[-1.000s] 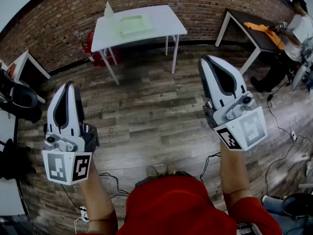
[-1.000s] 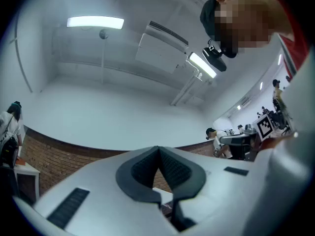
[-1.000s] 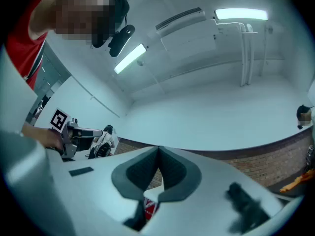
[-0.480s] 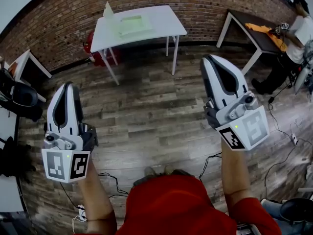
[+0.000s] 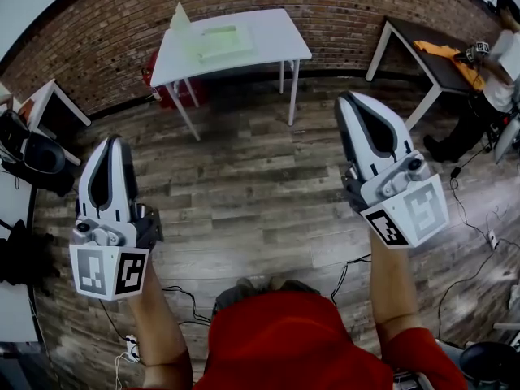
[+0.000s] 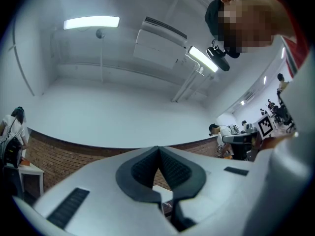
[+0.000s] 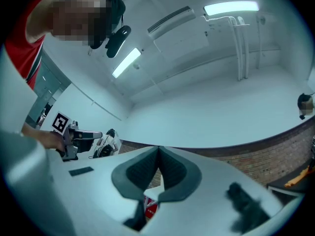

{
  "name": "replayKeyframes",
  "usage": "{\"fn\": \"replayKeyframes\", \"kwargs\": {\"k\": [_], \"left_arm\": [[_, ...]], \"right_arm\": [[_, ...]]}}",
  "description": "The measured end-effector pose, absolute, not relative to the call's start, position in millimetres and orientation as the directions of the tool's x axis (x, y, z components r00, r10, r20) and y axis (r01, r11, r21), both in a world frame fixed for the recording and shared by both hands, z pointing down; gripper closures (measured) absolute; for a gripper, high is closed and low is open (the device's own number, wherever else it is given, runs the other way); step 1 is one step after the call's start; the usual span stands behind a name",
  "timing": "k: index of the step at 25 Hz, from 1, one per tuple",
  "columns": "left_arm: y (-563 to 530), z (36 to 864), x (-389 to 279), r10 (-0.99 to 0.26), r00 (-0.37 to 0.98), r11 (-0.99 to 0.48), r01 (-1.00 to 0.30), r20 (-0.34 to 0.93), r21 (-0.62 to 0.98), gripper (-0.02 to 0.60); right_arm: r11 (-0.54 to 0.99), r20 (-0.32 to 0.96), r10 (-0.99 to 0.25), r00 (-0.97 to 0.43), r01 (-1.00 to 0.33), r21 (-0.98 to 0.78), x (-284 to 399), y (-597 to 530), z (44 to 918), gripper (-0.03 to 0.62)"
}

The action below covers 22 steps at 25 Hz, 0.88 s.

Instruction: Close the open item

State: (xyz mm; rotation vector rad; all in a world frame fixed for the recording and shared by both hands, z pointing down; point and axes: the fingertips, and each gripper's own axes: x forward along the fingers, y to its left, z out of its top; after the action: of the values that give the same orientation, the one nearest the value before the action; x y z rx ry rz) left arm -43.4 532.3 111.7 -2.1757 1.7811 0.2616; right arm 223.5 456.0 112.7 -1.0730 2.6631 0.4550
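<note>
A pale green box (image 5: pixel 218 41) lies on the white table (image 5: pixel 276 32) by the brick wall, its lid (image 5: pixel 179 15) standing up at the left end. Both grippers hang over the wooden floor, well short of that table. My left gripper (image 5: pixel 110 141) is at the view's left, its jaws closed together with nothing between them. My right gripper (image 5: pixel 351 98) is at the right, likewise shut and empty. In the left gripper view the left gripper (image 6: pixel 158 148) points up at the wall and ceiling. The right gripper (image 7: pixel 158 148) does the same in its own view.
A red thing (image 5: pixel 165 93) stands on the floor under the white table's left end. A dark table (image 5: pixel 422 49) with orange stuff and a person (image 5: pixel 505 71) are at the far right. A black chair (image 5: pixel 31 162) sits at the left. Cables (image 5: pixel 349 270) trail near my feet.
Both grippers stay shut and keep almost the same spots in the head view. The dark table and the person at the right have slid toward the right edge.
</note>
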Motion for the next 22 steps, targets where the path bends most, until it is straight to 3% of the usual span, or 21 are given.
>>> {"fn": "replayKeyframes", "kwargs": {"k": [12, 22], "left_arm": [[514, 113, -43, -0.927, 0.186, -0.154, -0.98, -0.326, -0.124, 0.57], [429, 129, -95, -0.931, 0.195, -0.156, -0.977, -0.31, -0.146, 0.571]], "right_arm": [[0.699, -0.309, -0.62, -0.721, -0.687, 0.201, 223, 434, 114, 0.563], [0.695, -0.294, -0.622, -0.726, -0.684, 0.219, 164, 352, 123, 0.563]]}}
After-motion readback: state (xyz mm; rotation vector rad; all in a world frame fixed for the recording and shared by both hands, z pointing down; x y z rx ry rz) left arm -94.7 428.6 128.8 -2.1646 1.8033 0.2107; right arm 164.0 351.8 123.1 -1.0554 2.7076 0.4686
